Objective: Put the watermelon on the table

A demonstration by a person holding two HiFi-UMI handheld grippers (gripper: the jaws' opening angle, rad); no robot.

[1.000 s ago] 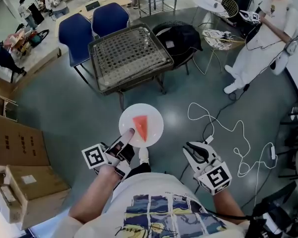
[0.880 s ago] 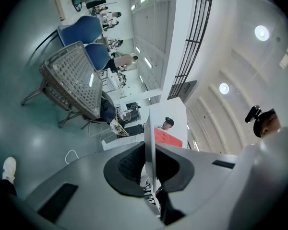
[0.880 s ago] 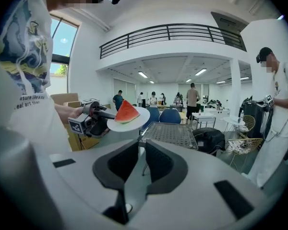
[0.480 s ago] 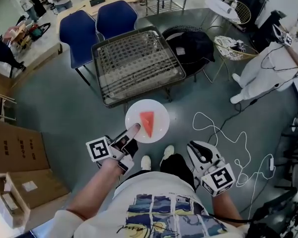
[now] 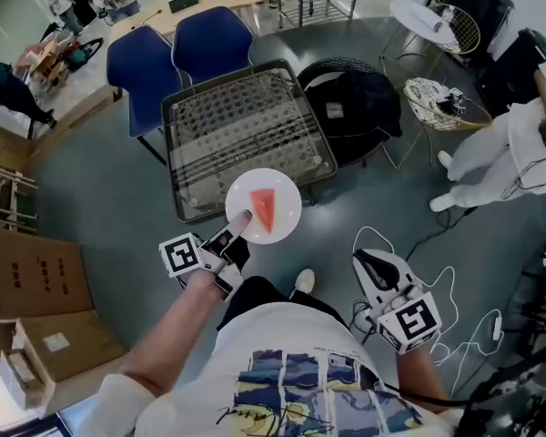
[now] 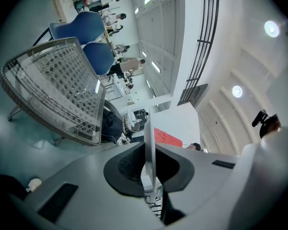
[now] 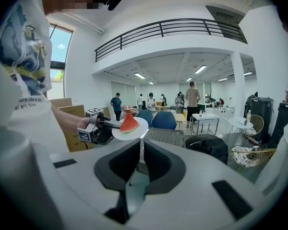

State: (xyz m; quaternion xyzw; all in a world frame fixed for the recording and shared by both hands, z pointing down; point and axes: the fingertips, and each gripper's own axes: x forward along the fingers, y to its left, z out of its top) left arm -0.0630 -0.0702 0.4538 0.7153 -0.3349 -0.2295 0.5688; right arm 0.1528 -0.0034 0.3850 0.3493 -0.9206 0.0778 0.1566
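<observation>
Left gripper is clamping the rim of the white plate and holding it level, likely so the watermelon slice is riding flat; the plate is hovering about over the near edge of the wire-mesh table. Slice is sitting mid-plate, just beyond the fingertips and not touching them. Right gripper is hanging empty with jaws together.

The grey-and-black left gripper, at the head view's centre on a bare outstretched forearm, clamps a round white plate's rim. The matching right gripper, lower right, has its jaws together and empty.
</observation>
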